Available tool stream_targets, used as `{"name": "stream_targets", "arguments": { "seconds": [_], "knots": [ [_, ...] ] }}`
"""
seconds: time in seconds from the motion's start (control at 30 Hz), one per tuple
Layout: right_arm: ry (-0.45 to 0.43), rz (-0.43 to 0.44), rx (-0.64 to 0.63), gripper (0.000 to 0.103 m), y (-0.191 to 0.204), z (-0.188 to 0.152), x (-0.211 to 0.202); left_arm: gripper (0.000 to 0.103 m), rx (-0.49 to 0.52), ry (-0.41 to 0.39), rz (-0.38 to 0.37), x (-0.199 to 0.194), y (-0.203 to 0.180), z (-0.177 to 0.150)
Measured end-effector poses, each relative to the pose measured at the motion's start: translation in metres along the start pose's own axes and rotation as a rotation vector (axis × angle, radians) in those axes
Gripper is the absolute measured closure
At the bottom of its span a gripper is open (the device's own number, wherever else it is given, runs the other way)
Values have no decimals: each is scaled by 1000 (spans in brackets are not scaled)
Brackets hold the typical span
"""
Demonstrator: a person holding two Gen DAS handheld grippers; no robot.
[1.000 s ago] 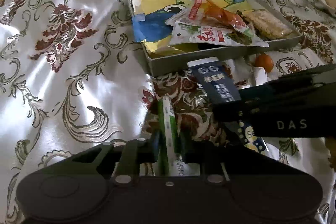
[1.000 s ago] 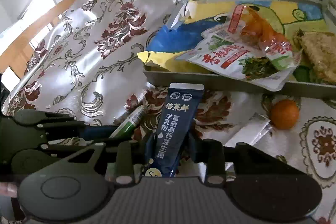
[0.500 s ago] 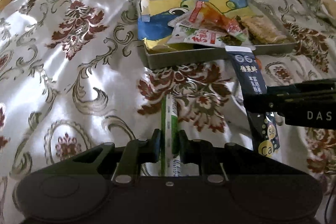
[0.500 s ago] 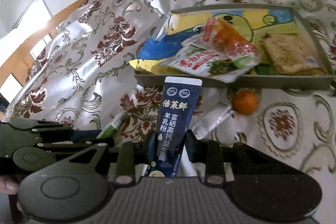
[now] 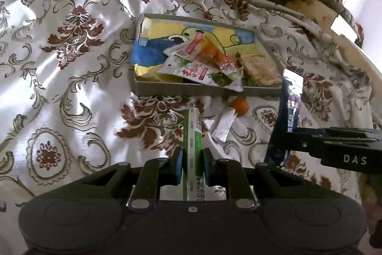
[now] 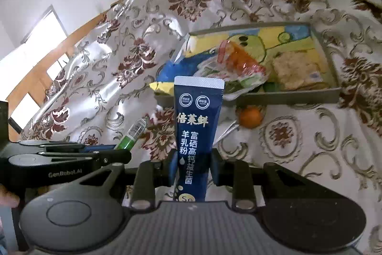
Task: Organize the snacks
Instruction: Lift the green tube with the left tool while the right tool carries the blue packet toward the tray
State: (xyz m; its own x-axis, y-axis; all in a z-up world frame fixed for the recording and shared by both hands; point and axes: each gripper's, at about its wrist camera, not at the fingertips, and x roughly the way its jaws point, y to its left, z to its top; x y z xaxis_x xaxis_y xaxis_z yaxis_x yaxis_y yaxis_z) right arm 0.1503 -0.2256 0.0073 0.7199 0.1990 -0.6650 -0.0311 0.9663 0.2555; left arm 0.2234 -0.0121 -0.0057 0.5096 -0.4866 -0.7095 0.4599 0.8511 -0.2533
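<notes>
A: How far along is the snack sorting?

B: Partway, I'd judge. The tray [image 5: 205, 90] on the bed already holds an orange packet [image 5: 210, 54], a white-and-green packet [image 5: 203, 71] and a pale cracker pack [image 5: 259, 66]. Two sticks are in hand, not yet in.

A: Which hand has what?

B: The left gripper [image 5: 193, 165] has its jaws closed tight on the green stick [image 5: 193, 135], which points toward the tray's near wall. The right gripper [image 6: 192, 166] has its jaws clamped on the dark blue sachet [image 6: 197, 121], held upright short of the same wall.

A: What's left on the bed?

B: A small orange fruit [image 5: 239, 105] just beside the tray's near wall, and a clear wrapper [image 5: 224, 126] next to it.

A: Anything in the way?

B: The packets heaped at the near edge overhang the wall, so free room looks to be toward the tray's far-left corner.
</notes>
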Motion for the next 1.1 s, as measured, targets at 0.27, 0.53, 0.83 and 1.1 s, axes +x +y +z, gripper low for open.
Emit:
{"name": "stream_targets", "arguments": {
  "seconds": [0.27, 0.53, 0.83, 1.1],
  "knots": [
    [-11, -14, -40, 73, -22, 9, -12, 85, -6, -13, 4, 6, -5, 1],
    [-157, 71, 143, 73, -66, 47, -10, 85, -25, -32, 0, 21, -17, 38],
    [-287, 107, 288, 73, -110, 102, 21, 85, -17, -102, 10, 61, -40, 113],
    [-327, 68, 399, 72, -154, 124, 52, 85, 21, -60, 73, 118, -55, 158]
  ]
}}
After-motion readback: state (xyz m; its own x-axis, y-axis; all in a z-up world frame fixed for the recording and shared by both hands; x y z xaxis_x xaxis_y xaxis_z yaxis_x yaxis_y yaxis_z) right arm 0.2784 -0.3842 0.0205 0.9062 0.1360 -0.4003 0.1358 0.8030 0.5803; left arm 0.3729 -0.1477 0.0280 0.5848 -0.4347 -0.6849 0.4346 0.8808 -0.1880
